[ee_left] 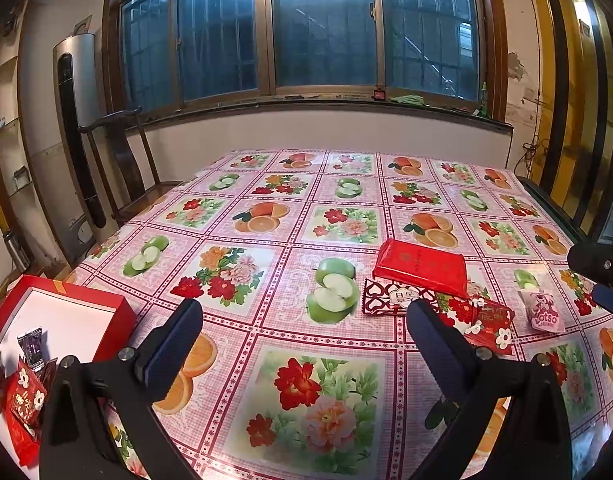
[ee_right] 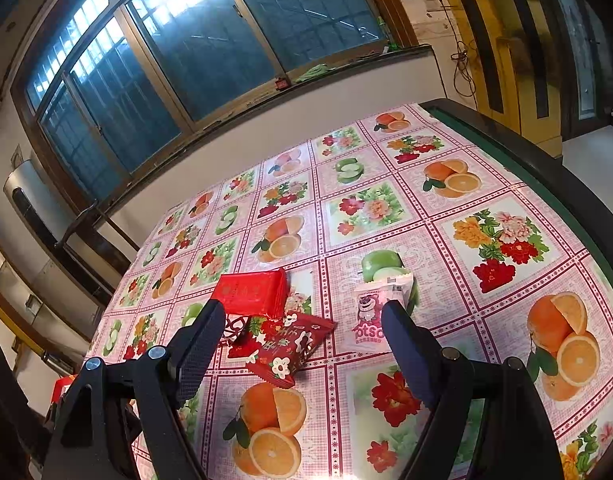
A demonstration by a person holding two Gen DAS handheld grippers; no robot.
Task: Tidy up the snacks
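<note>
Both the left gripper (ee_left: 302,334) and right gripper (ee_right: 300,334) are held wide, empty; the flowered red packet (ee_right: 292,350) lies between the right's fingers on the tablecloth (ee_right: 506,200); overlapping neighbours could be dragged along.

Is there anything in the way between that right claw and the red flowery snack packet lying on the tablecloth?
Nothing visible blocks it. The right claw hangs open just above the red flowery packet, with only bare tablecloth around. The large red pack lies just beyond it, the pink packet off to its right.
</note>
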